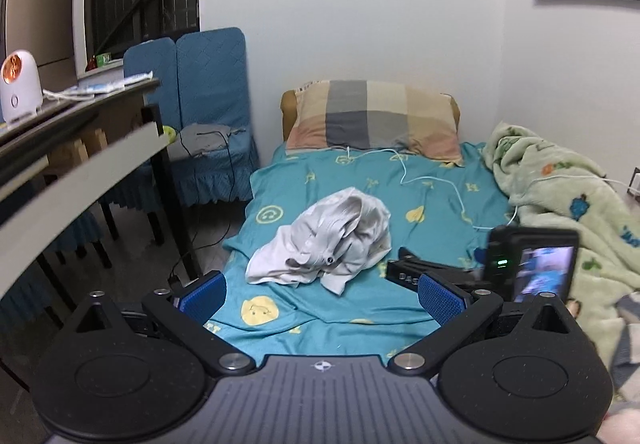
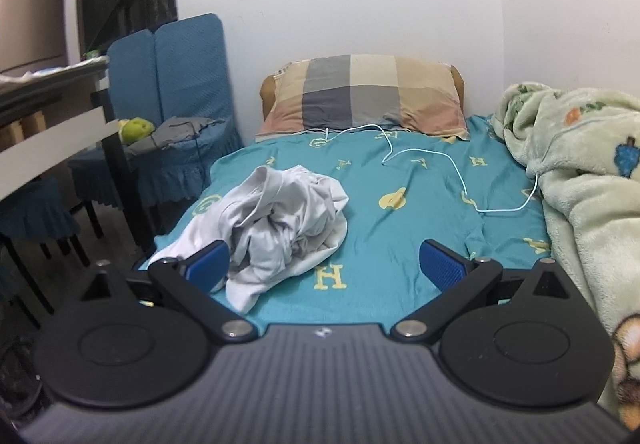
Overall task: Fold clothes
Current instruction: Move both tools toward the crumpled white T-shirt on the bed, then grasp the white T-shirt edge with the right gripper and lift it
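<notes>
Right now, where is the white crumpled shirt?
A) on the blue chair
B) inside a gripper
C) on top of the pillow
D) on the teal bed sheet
D: the white crumpled shirt lies in a heap on the teal bed sheet, short of the pillow, and both open grippers, left gripper and right gripper, hold nothing.

A crumpled pale grey-white cotton garment (image 2: 276,220) lay on a teal bedsheet (image 2: 400,236) printed with yellow letters and smiley faces. The rectangular pillow (image 2: 368,96) was checked in beige, grey, cream and pink, and the fluffy pale green blanket (image 2: 580,172) carried blue and orange cartoon figures. Both quilted chair covers (image 1: 208,84) were deep blue.
</notes>
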Demonstrator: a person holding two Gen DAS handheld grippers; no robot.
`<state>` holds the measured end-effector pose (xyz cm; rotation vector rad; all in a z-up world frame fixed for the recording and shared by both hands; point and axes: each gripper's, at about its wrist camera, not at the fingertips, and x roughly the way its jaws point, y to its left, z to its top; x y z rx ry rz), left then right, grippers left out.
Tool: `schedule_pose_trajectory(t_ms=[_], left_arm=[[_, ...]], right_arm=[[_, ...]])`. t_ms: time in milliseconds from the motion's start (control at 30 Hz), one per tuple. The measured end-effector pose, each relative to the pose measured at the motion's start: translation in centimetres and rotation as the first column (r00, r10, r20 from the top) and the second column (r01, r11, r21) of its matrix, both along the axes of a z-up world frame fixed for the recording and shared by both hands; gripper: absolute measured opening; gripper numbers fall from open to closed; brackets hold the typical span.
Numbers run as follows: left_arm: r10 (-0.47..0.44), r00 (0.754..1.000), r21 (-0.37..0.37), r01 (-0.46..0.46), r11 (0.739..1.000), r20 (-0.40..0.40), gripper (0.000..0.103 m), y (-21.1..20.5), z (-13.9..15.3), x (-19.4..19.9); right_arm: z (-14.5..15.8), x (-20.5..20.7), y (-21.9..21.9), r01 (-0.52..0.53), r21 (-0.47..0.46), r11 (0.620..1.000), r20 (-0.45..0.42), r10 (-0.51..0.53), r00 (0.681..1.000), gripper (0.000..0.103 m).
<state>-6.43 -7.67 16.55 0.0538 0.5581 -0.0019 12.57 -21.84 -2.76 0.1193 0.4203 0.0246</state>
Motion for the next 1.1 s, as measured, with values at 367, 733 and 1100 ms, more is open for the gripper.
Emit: schedule_pose_trajectory(t_ms=[367, 733, 1100], left_arm=[[-0.073, 0.992, -0.098, 0.063, 0.993, -0.1, 0.103, -1.6, 0.9, -0.9], [-0.053, 0.996, -0.069, 0.047, 0.996, -0.079, 0.103, -1.0, 0.3, -1.8], [-0.082, 0.996, 0.034, 0.081, 0.996, 0.025, 0.103, 1.9, -6.1, 4.5]], right_arm=[[0.1, 0.5, -0.7, 0.01, 0.061, 0.998, -0.009, -0.009, 1.0, 0.103], [0.1, 0.2, -1.0, 0.021, 0.065, 0.998, -0.015, -0.02, 1.0, 0.103], [0.6, 1.1, -0.8, 0.006, 0.047, 0.999, -0.003, -0.006, 1.0, 0.103]])
